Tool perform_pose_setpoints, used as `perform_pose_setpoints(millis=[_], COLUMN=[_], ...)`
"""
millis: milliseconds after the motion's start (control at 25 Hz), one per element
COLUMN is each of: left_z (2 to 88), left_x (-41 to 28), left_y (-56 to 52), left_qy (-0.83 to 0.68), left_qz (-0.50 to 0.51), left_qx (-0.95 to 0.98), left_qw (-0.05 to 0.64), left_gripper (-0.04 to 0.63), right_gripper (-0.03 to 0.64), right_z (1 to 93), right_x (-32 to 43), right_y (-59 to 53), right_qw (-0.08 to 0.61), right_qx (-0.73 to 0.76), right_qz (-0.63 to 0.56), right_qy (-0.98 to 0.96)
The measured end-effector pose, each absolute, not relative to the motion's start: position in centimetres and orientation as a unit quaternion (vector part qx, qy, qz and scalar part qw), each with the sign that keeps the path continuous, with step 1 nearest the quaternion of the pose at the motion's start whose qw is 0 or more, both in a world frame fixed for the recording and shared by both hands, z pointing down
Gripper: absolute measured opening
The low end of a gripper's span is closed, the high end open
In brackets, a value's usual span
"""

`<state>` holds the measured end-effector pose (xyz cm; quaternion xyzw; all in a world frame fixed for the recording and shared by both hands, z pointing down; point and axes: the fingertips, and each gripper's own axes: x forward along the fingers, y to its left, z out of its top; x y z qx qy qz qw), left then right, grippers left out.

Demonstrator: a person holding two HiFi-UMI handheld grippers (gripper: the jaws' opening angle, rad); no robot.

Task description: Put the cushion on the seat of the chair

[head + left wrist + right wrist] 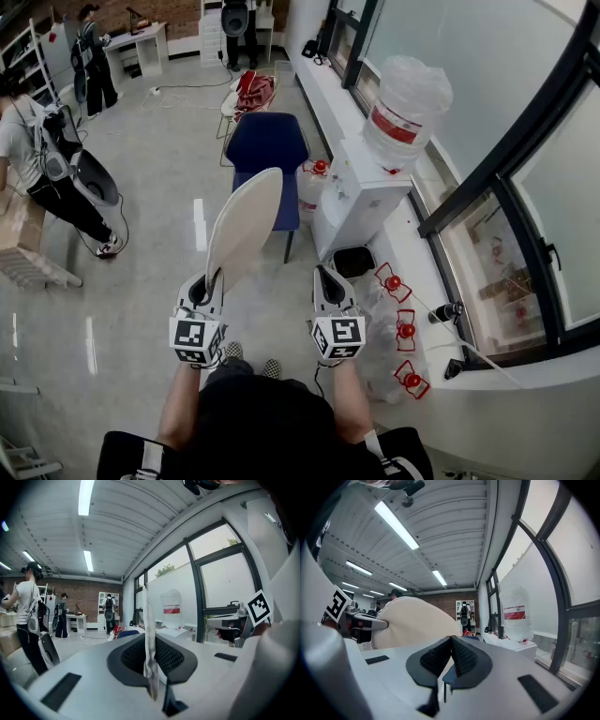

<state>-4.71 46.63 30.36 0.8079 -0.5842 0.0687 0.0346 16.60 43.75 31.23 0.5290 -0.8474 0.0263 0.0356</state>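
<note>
"Holding what, that left gripper [208,281]?"

"The cushion [246,225], a cream one. The fingers are almost closed, pinched on its near edge. In the left gripper view that edge stands thin and upright between them."

"Where is the rest of the cushion?"

"Up in the air above the floor [159,187]. It rises from the fingers and leans away from the person, toward the chair [267,145]. It is not on the seat yet."

"And the chair?"

"Blue, standing on the floor ahead of the person. In the head view the cushion's far end overlaps the chair's near side, but the cushion hangs higher and I cannot tell how close the two really are."

"The right gripper [328,279]?"

"Beside the left one, at about the same height and pointing roughly level. Its fingers are pressed together with nothing between them. The right gripper view shows the cushion off to its left."

"What stands near the chair?"

"A white water dispenser [361,202] just to its right, by the window, with a clear bottle [408,103] upturned on top. A person [37,159] stands well off to the left, and others are at the far end of the room."
</note>
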Motion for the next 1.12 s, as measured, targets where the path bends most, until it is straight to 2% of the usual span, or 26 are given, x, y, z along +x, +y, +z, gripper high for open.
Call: perform_pose_setpoints(millis=[320, 1120], left_z=[30.5, 31.0], left_x=[-6.0, -14.1], left_y=[46.0, 40.9], left_qy=[-0.581, -0.539], left_qz=[0.068, 0.074], left_qx=[0.810, 0.838], left_qw=[0.037, 0.046], left_gripper=[0.041, 0.041], right_gripper=[0.029, 0.029], right_z=[31.1, 31.0], right_x=[15.6, 7.2], right_y=[43.3, 39.8], right_qw=[0.019, 0.043], right_qx=[0.528, 0.568], right_qz=[0.044, 0.035], right_qy=[-0.848, -0.821])
